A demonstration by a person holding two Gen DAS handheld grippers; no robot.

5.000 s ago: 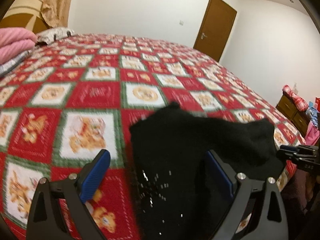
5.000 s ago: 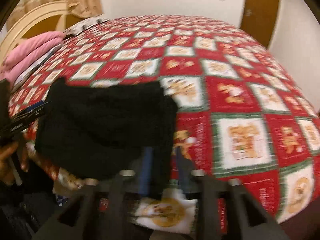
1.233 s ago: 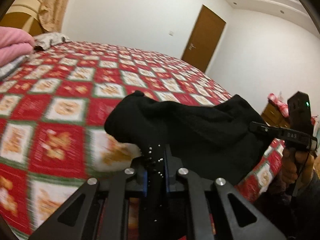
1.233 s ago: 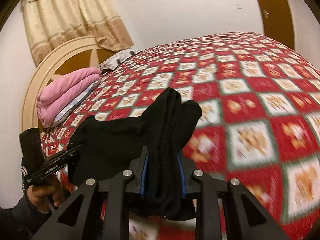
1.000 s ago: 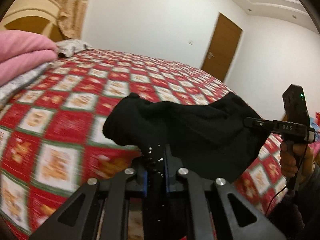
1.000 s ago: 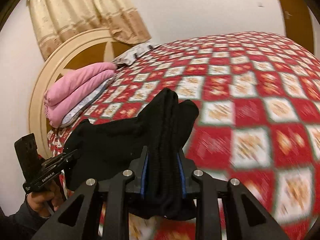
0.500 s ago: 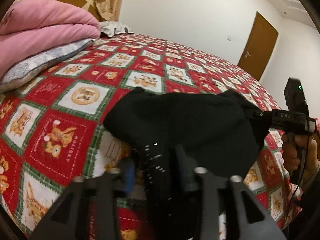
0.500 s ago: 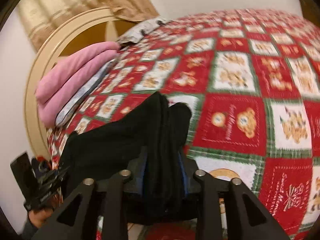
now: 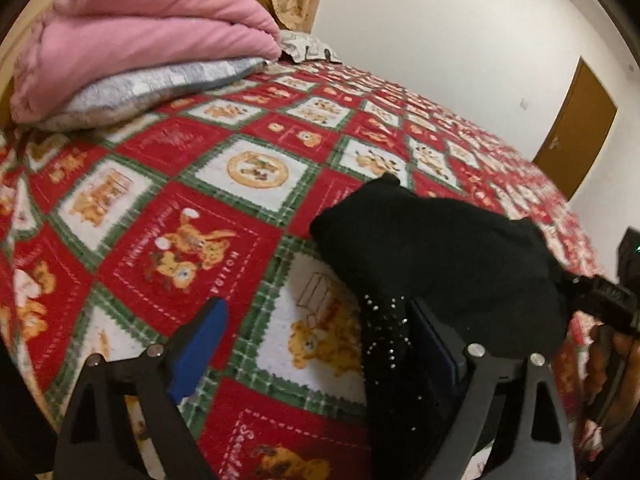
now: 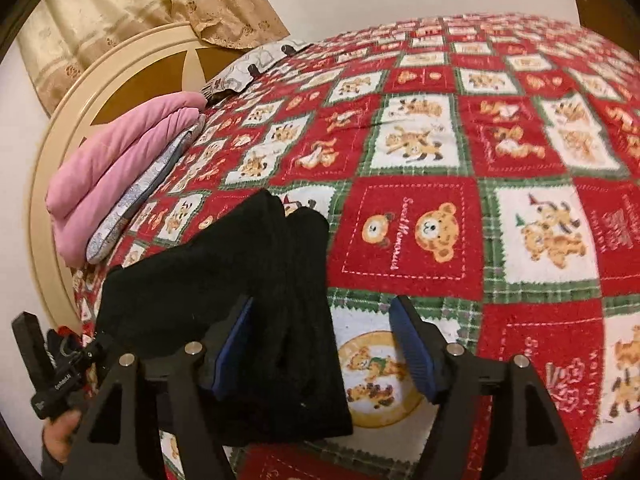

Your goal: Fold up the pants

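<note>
The folded black pants (image 9: 436, 256) lie in a bundle on the red patterned bedspread (image 9: 208, 208) near the bed's near edge. My left gripper (image 9: 316, 344) is open. One end of the pants, with small studs, lies between its blue pads, against the right one. In the right wrist view the pants (image 10: 248, 296) lie on the bedspread (image 10: 440, 240). My right gripper (image 10: 324, 344) is open around their other end. The cloth lies against the left pad. The other hand-held gripper shows at each view's edge.
A folded pink blanket (image 9: 132, 40) on a grey pillow (image 9: 152, 88) lies at the head of the bed, before a cream headboard (image 10: 80, 120) and curtains. A brown door (image 9: 576, 128) stands in the far wall.
Both grippers held the pants shut and carried them toward the head of the bed. Both have now opened, and the pants rest on the bedspread.
</note>
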